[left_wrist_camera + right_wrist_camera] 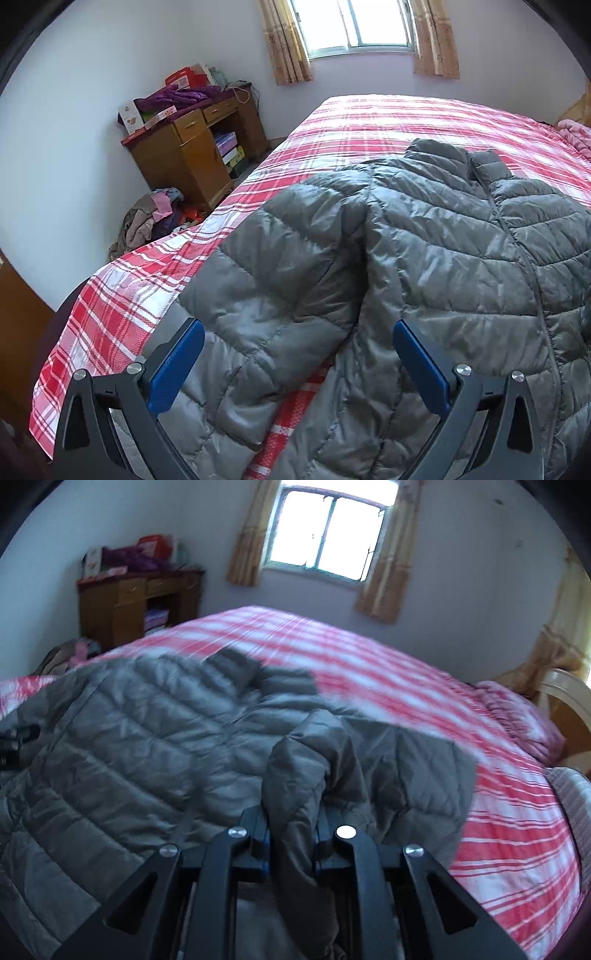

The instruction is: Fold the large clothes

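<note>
Jacket: grey quilted puffer (424, 236) spread front-up on the bed, zipper running away from the left claw, collar at the far end.
Left claw: (299, 365) jaws wide, nothing between the 2 blue pads; it hangs just above the near hem and the left sleeve, which lies folded in along the body directly ahead of it.
Right claw: (291, 849) jaws narrow, pinching a bunched fold of the jacket's right sleeve, which rises ahead of the fingers and drapes over the body. No gap shows beside the cloth, so I judge the grip is on.
Why held so: the sleeve is likely being carried inward across the chest, to match the left one and narrow the jacket before it is folded in half.
Why left stands wide: probably free and ready for the hem or the next corner.
Risk: slick, puffy fabric may spring back once let go.
Bed: red-and-white plaid sheet (388, 122), flat and roomy beyond the collar; pink bedding (517, 716) far right of the right claw.
Room: window (354, 26) with curtains straight ahead, wooden desk (188, 155) far left with clutter on top, clothes heap (147, 225) on the floor beside it.
</note>
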{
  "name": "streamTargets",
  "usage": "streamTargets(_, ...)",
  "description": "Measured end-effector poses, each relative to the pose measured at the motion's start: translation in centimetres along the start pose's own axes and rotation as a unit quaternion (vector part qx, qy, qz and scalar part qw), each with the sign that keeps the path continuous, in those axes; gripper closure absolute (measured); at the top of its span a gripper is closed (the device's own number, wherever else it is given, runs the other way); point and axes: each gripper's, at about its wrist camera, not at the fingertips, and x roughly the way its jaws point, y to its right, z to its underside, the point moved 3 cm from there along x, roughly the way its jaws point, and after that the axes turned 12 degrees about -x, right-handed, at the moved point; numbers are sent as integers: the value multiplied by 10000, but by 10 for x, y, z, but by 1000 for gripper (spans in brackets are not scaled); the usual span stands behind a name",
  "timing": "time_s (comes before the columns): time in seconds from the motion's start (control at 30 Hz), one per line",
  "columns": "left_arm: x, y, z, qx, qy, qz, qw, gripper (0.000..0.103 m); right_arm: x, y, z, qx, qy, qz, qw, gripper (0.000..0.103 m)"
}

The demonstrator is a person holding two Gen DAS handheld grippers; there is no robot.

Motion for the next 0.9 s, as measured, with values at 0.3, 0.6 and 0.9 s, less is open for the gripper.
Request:
streamTargets(0.3,-7,1,0,-96,9,-161,9998,1,-33,-23,26,-344,150,-426,9984,19)
streamTargets(0.6,-38,43,-1,26,99,158,9998,1,-81,-18,37,-371,484,-477,9970,13)
streamTargets(0.9,-42,150,13,507,-247,1226,9909,1,-26,63,88,632,-357,612,9955,20)
